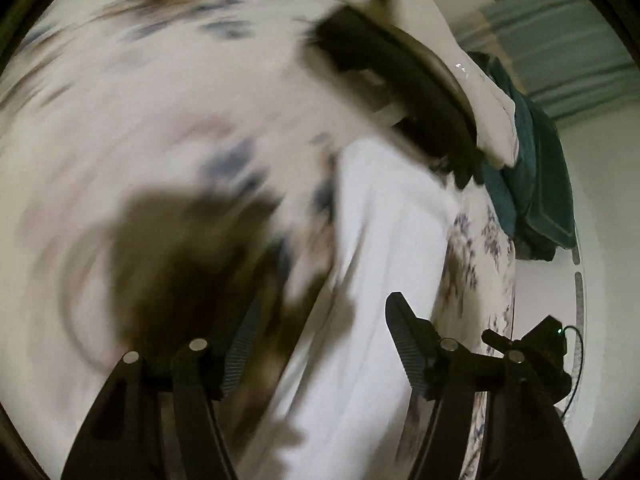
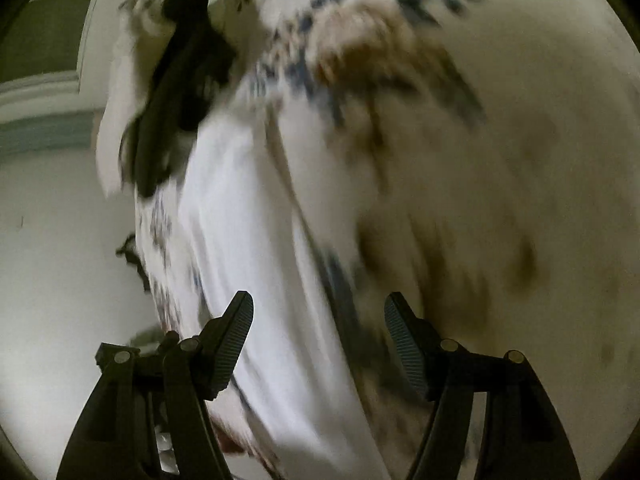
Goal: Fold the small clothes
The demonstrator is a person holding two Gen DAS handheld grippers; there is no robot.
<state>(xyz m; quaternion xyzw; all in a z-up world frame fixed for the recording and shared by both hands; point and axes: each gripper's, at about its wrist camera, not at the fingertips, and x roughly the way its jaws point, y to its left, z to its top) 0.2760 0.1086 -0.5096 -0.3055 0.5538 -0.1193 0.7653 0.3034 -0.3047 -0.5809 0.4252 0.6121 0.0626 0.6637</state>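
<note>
Both views are smeared by motion. A plain white garment (image 1: 380, 260) (image 2: 240, 220) lies in a long strip on a floral-printed sheet (image 1: 120, 100) (image 2: 460, 160). My left gripper (image 1: 320, 336) hangs over the garment with its jaws apart and nothing between the fingers. My right gripper (image 2: 320, 332) also stands open over the garment's edge and is empty. Each gripper shows in the other's view as a dark shape, the right gripper (image 1: 400, 92) held by a white-sleeved hand (image 1: 492, 120), the left gripper (image 2: 176, 92) at the garment's far end.
A teal folded cloth (image 1: 532, 184) lies at the sheet's right edge. Beyond it are a pale floor (image 1: 608, 200) and a green striped fabric (image 1: 560, 40). In the right wrist view the sheet's left edge meets the pale floor (image 2: 60, 240).
</note>
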